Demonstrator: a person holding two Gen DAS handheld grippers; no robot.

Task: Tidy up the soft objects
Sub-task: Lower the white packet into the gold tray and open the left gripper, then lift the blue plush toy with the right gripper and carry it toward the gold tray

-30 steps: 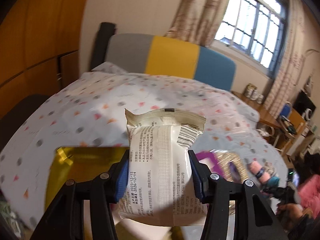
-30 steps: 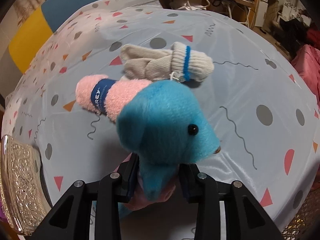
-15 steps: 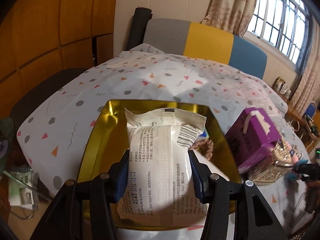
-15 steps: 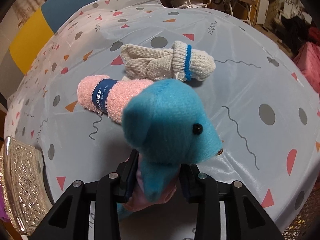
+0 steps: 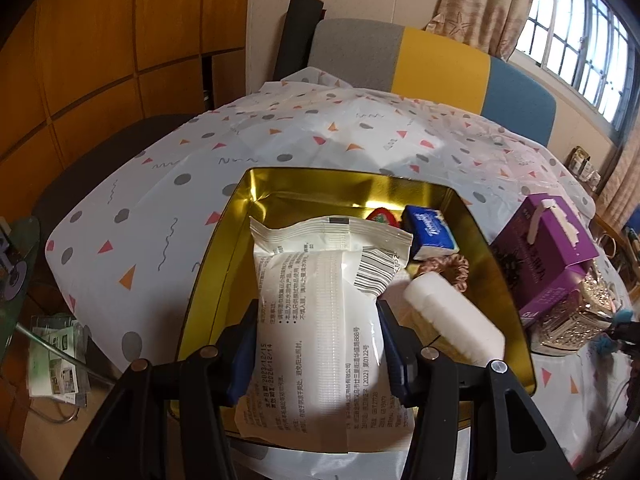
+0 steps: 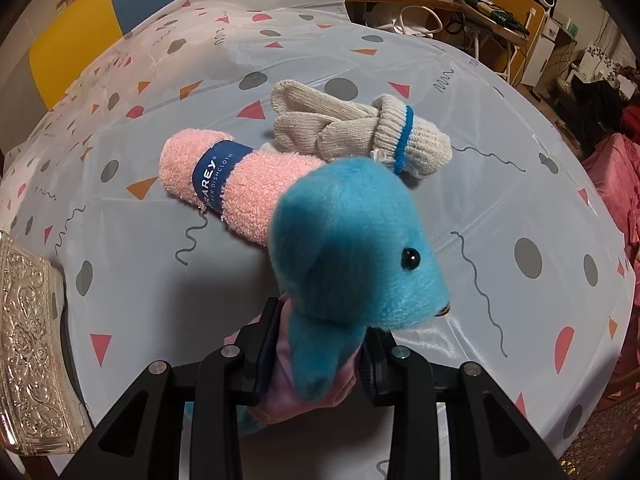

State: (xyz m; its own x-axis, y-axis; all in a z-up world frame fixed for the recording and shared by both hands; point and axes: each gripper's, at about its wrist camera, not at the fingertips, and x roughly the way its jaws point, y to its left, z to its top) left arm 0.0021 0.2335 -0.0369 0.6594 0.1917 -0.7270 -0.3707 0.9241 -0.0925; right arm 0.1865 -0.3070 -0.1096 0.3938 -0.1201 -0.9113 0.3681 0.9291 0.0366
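Both tongs loaded: left tongs (image 5: 318,354) clamped on white pack (image 5: 320,320) over gold tin (image 5: 224,248); right tongs (image 6: 316,354) clamped on blue plush (image 6: 352,240) above desk (image 6: 500,184), w/ pink cloth (image 6: 232,184) + glove (image 6: 352,132) behind.

This was a lived-in home, a dining or living room. The surface (image 5: 168,200) wore a plastic cloth printed with dots, triangles and squiggles. Beyond the left gripper (image 5: 316,344) stood a chair (image 5: 432,60) upholstered in grey, yellow and blue, with wood wall panelling (image 5: 120,40) to its left and a curtained, barred window (image 5: 580,32) to its right. Beyond the right gripper (image 6: 316,352), a cluttered wooden desk (image 6: 460,4) held cables and household gadgets.
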